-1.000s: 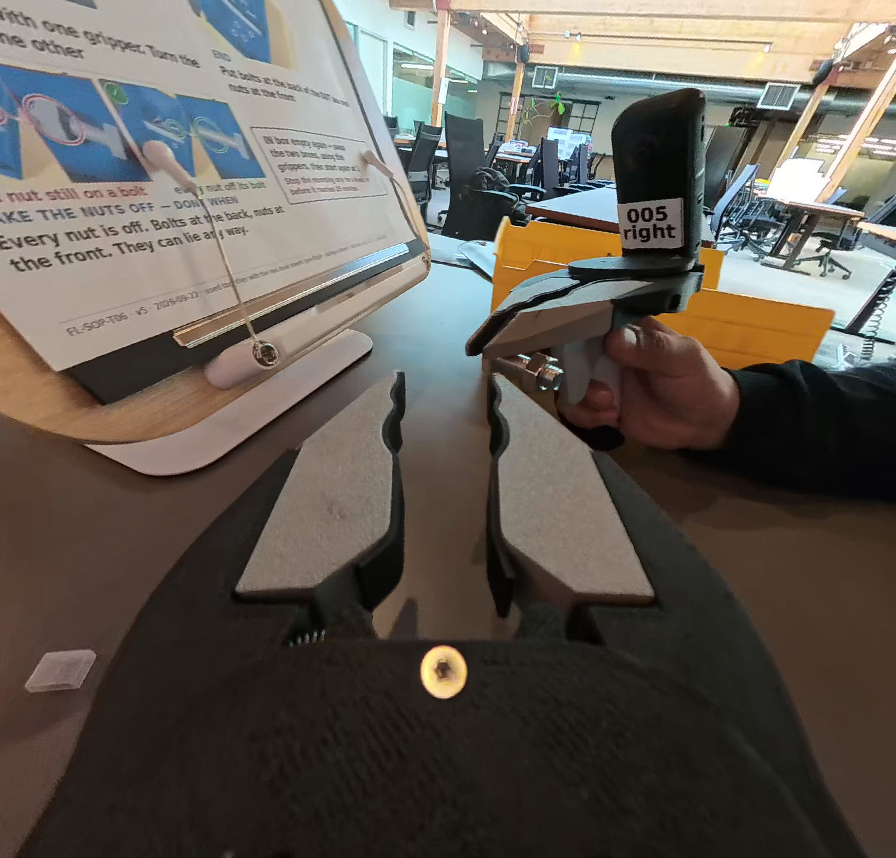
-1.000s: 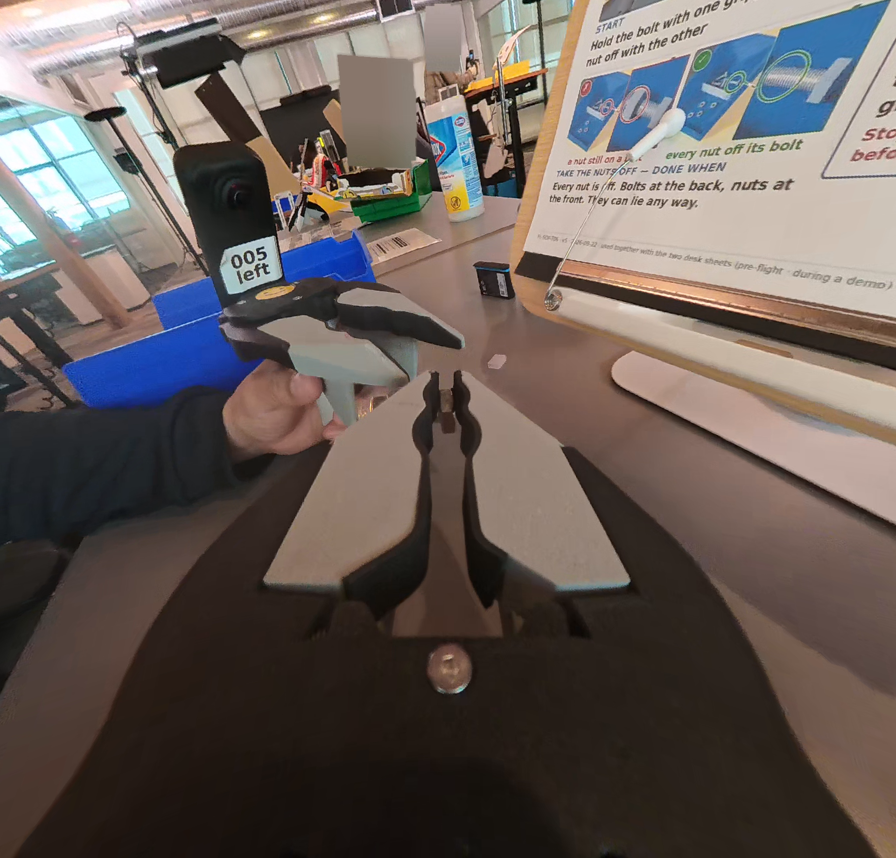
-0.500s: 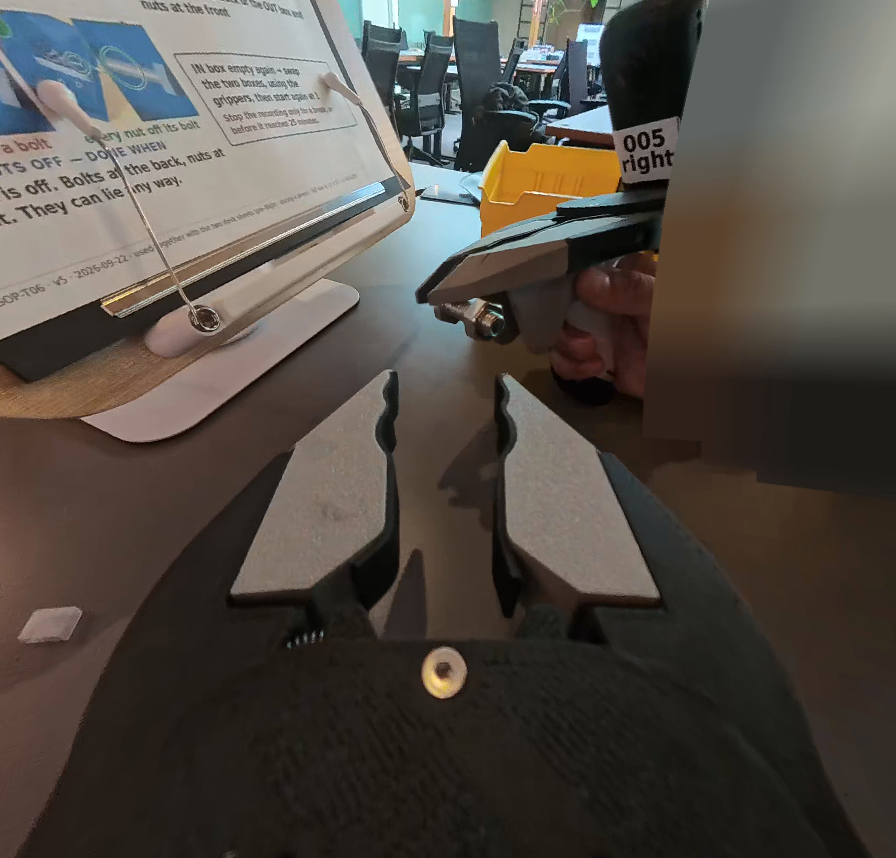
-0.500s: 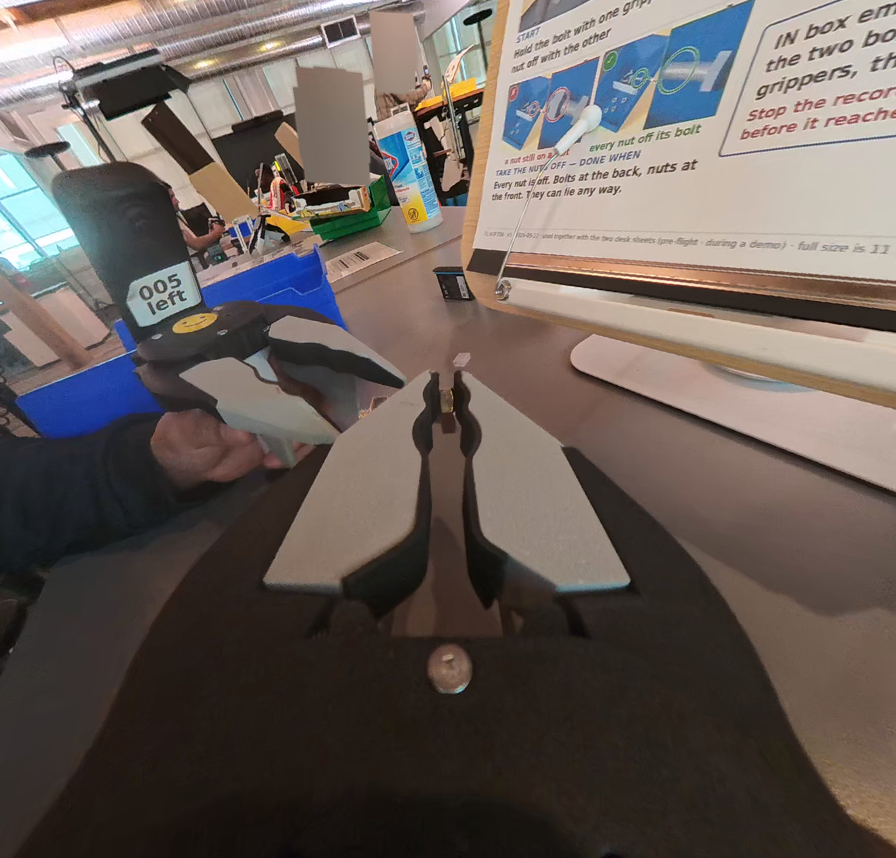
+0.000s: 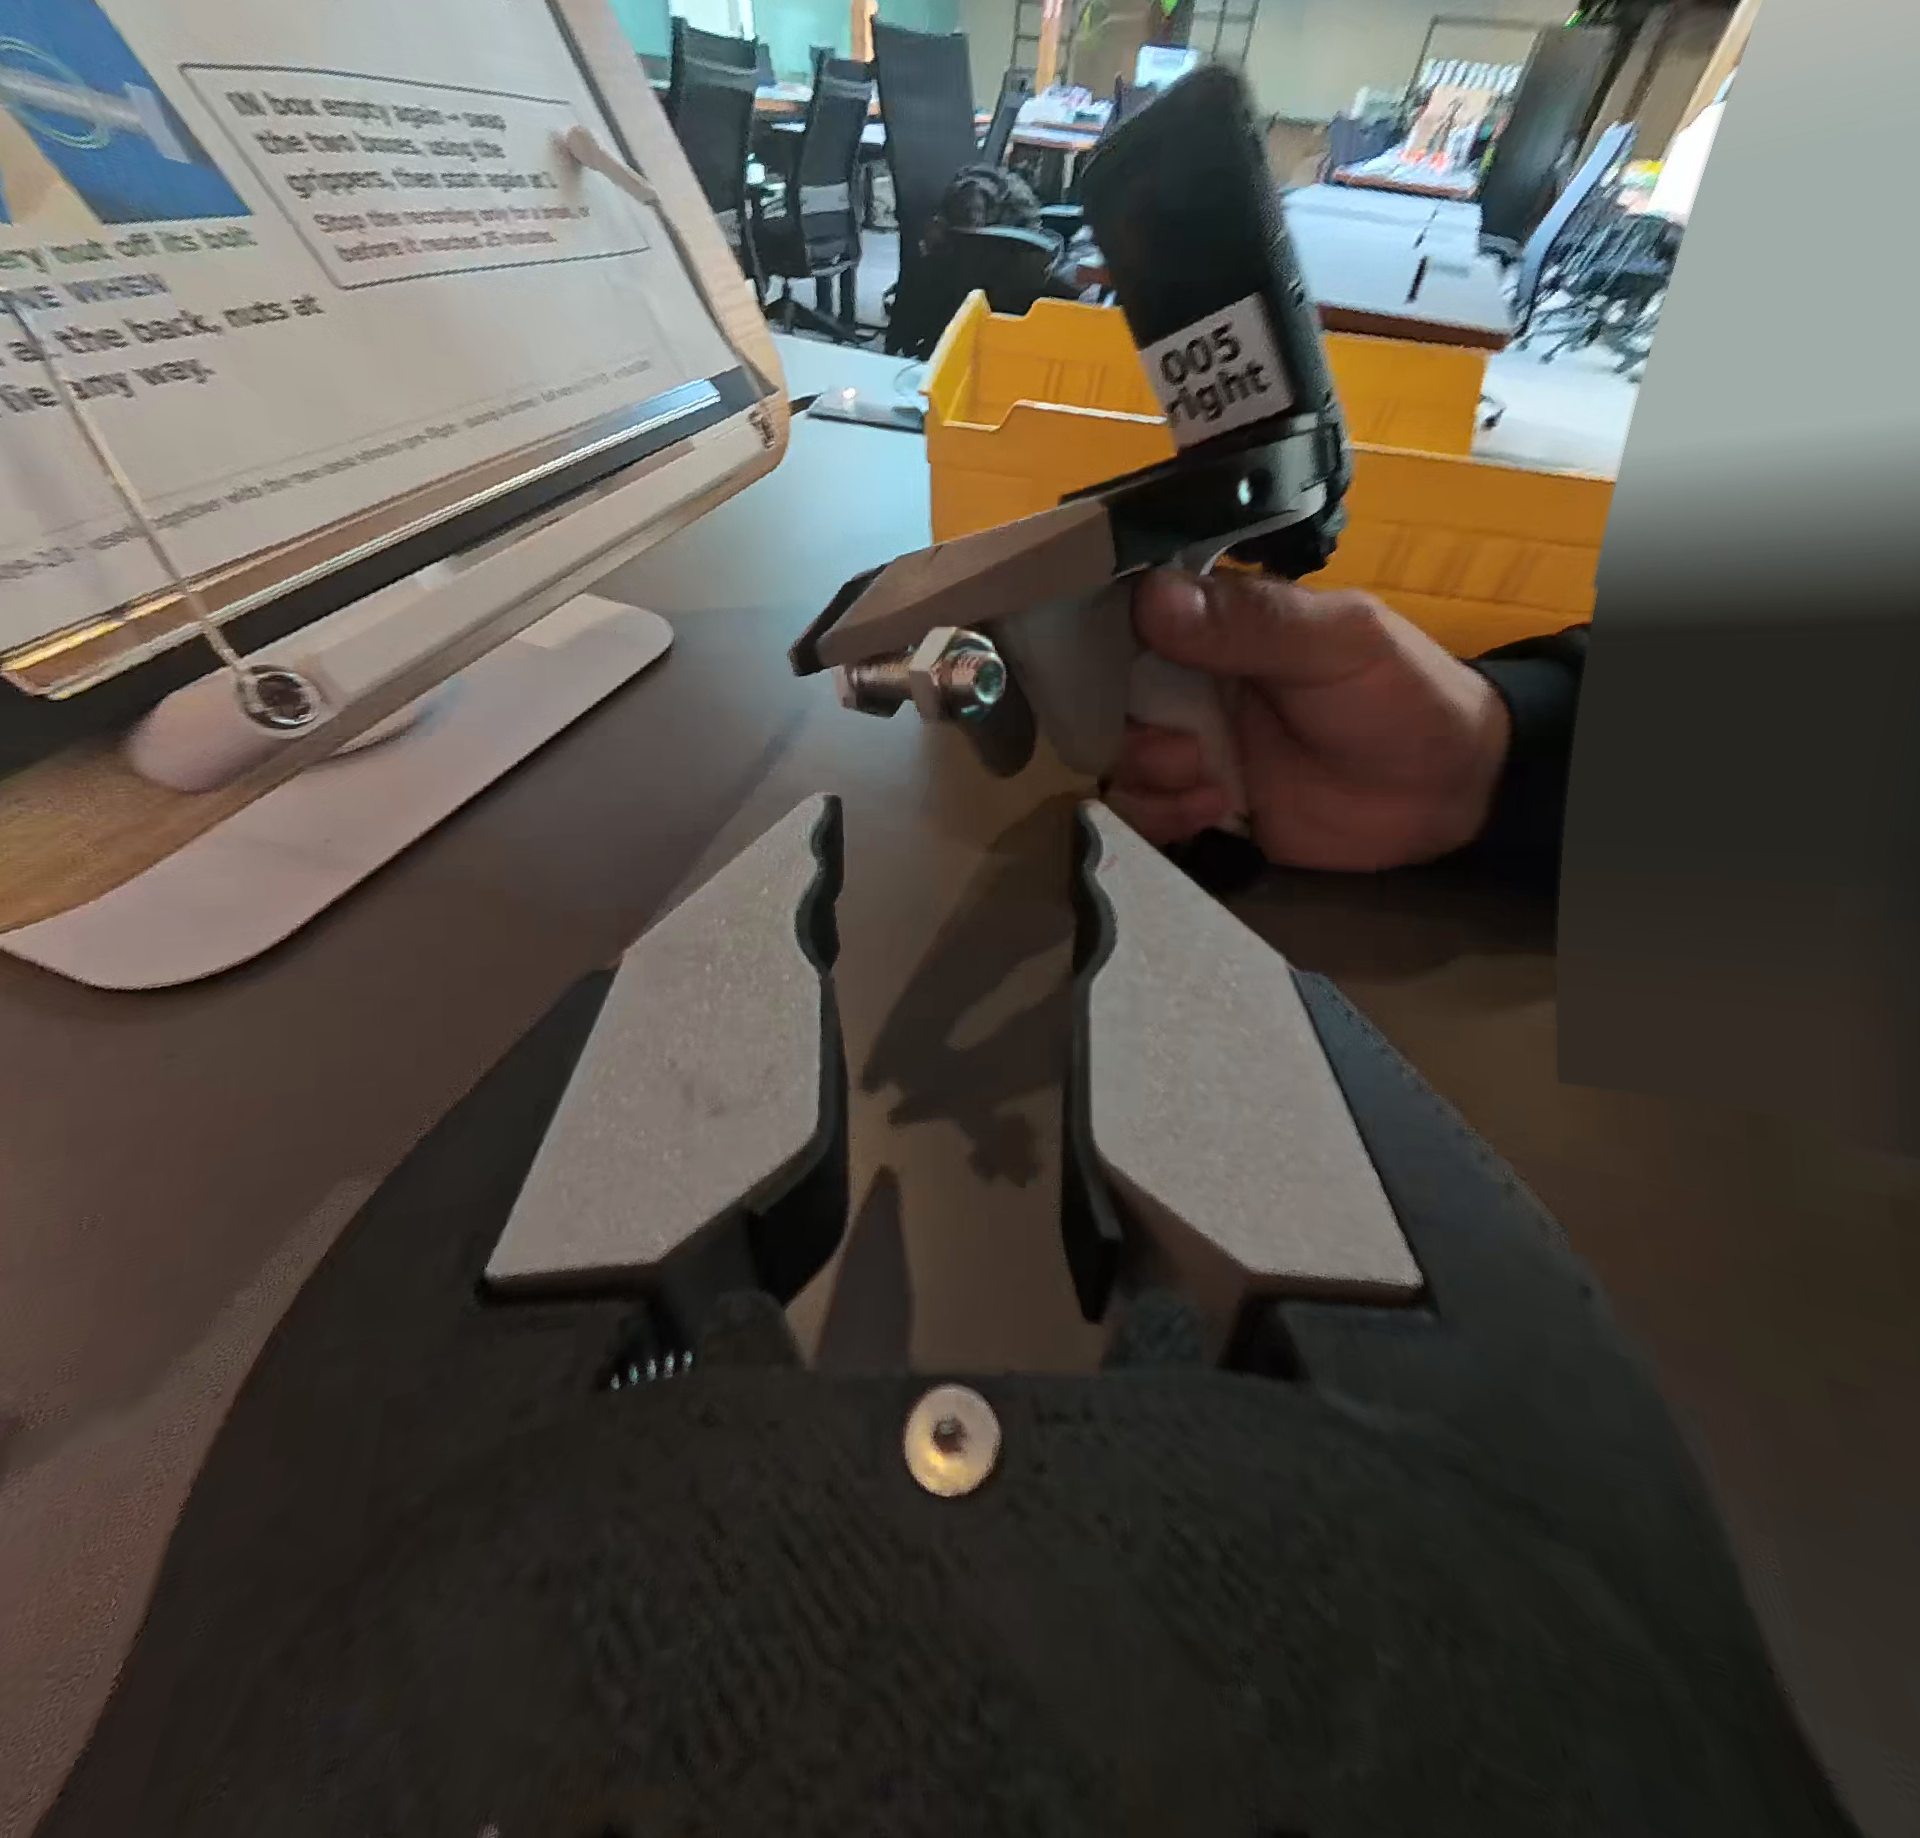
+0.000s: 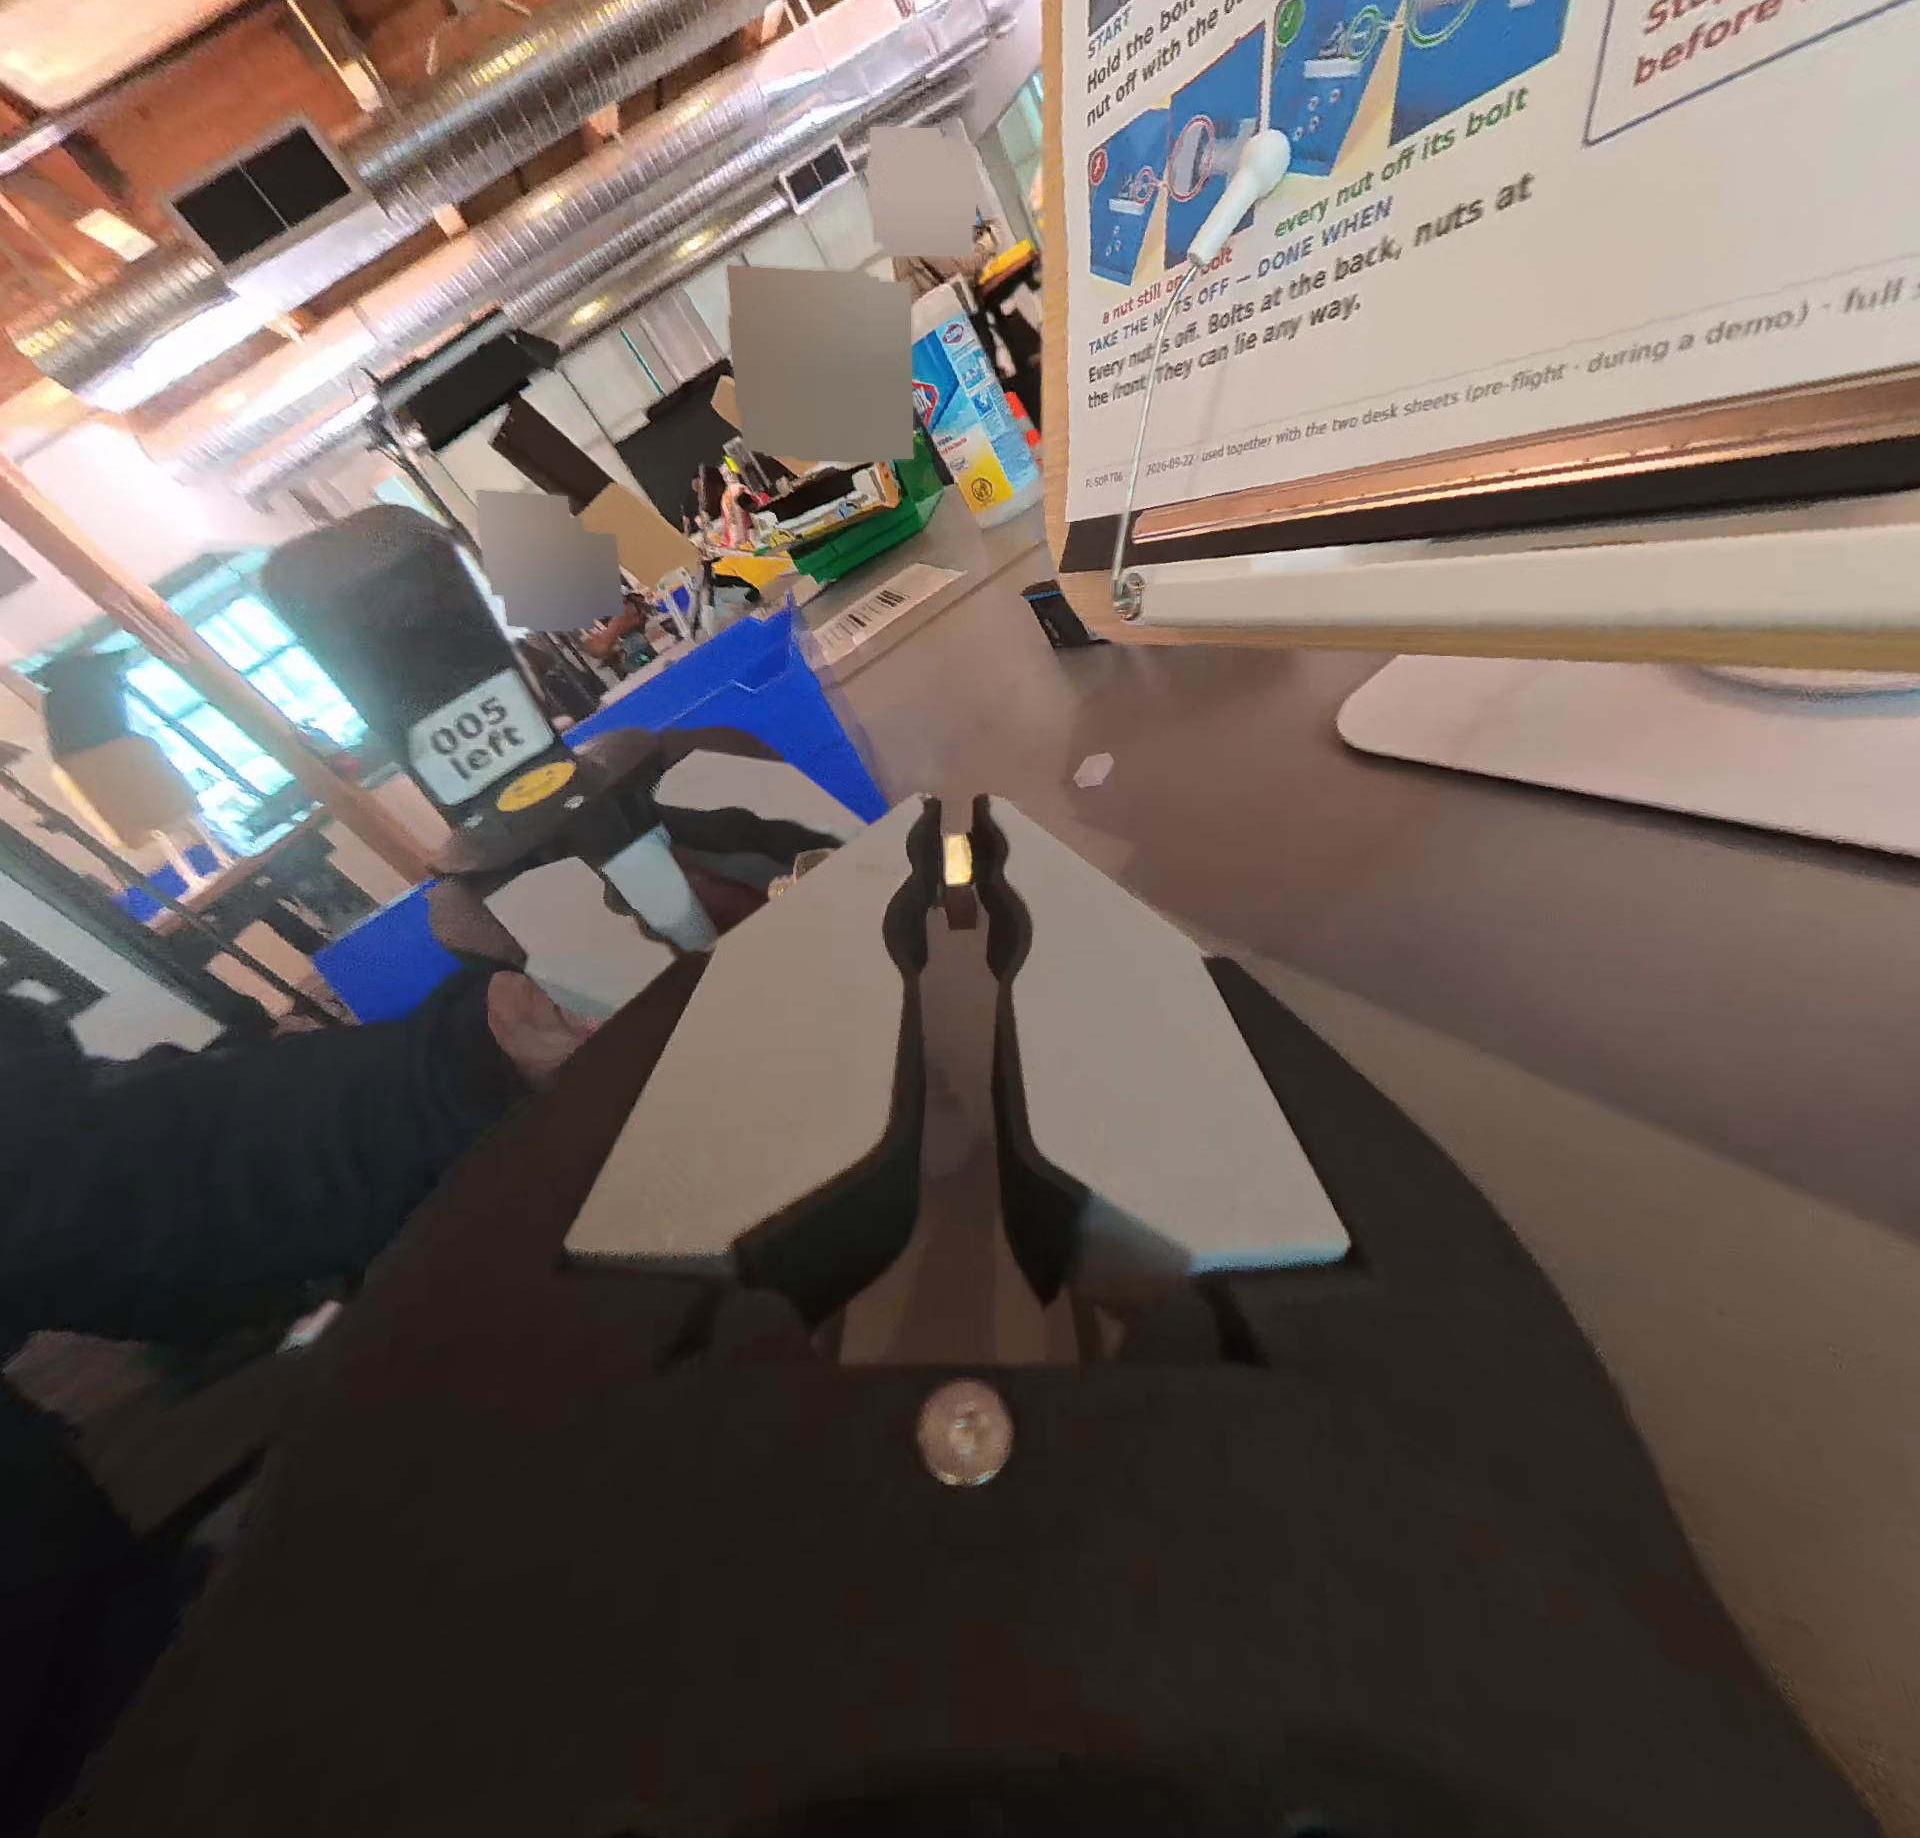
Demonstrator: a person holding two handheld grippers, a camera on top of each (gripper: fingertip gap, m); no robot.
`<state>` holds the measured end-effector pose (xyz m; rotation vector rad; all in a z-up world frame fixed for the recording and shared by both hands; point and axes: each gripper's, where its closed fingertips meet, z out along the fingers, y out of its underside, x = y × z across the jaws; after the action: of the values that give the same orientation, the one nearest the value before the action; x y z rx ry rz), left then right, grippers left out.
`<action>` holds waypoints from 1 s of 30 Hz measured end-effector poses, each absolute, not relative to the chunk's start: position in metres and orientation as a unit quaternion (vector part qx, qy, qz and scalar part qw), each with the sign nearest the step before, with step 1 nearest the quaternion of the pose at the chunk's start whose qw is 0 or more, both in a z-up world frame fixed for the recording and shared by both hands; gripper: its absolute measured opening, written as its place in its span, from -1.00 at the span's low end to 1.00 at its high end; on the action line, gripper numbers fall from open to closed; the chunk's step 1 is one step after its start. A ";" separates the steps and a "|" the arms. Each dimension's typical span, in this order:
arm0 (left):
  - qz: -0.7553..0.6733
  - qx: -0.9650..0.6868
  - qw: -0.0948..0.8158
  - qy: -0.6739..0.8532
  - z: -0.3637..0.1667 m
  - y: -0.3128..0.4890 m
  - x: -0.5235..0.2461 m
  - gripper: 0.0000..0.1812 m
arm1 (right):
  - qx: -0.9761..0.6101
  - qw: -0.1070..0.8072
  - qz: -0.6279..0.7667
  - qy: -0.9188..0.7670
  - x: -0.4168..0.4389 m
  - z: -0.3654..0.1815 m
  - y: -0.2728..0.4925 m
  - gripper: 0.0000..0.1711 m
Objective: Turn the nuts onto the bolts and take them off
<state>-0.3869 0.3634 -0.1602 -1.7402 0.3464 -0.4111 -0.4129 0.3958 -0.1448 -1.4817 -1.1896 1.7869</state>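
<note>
My right gripper (image 6: 956,817) is shut on a silver bolt (image 6: 958,869) and holds it above the dark table. In the left wrist view the right gripper (image 5: 842,645) is tilted, and the bolt (image 5: 971,682) sticks out sideways under its tips with a nut (image 5: 928,661) threaded on the shank. My left gripper (image 5: 956,832) is open and empty, pointing at the bolt from a short distance below and in front. In the right wrist view the left gripper (image 6: 748,822) shows just left of my right fingers, partly hidden behind them.
A document stand (image 5: 312,438) with an instruction sheet stands at the left in the left wrist view and at the right in the right wrist view (image 6: 1507,562). A yellow bin (image 5: 1049,438) is behind the right gripper. A blue bin (image 6: 748,708) is behind the left gripper. My hands' fingertips stand some 4 cm from each other.
The right gripper has rolled and tilted with the bolt still clamped. The left gripper has stayed open and come closer to the bolt, its jaws slightly wider apart.
</note>
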 end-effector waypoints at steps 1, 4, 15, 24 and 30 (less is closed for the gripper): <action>-0.190 -0.752 0.615 0.146 -0.159 0.364 -0.383 -0.54 | -0.546 0.250 0.670 -0.437 -0.412 -0.143 0.392 -0.97; -0.174 -0.751 0.621 0.142 -0.158 0.366 -0.381 -0.53 | -0.540 0.244 0.677 -0.437 -0.408 -0.139 0.383 -0.97; 0.069 -0.699 0.669 0.243 -0.139 0.358 -0.377 -0.79 | -0.543 0.165 0.709 -0.418 -0.402 -0.129 0.359 -0.98; 0.062 -0.679 0.689 0.245 -0.131 0.356 -0.373 -0.80 | -0.560 0.001 0.766 -0.316 -0.401 -0.137 0.355 -0.98; 0.078 -0.684 0.677 0.260 -0.134 0.356 -0.367 -0.82 | -0.570 -0.062 0.762 -0.299 -0.406 -0.151 0.338 -0.97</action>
<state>-0.3674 0.3564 -0.1344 -1.5380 0.5853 0.1764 -0.4064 0.3377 -0.1514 -1.8657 -0.9785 2.4941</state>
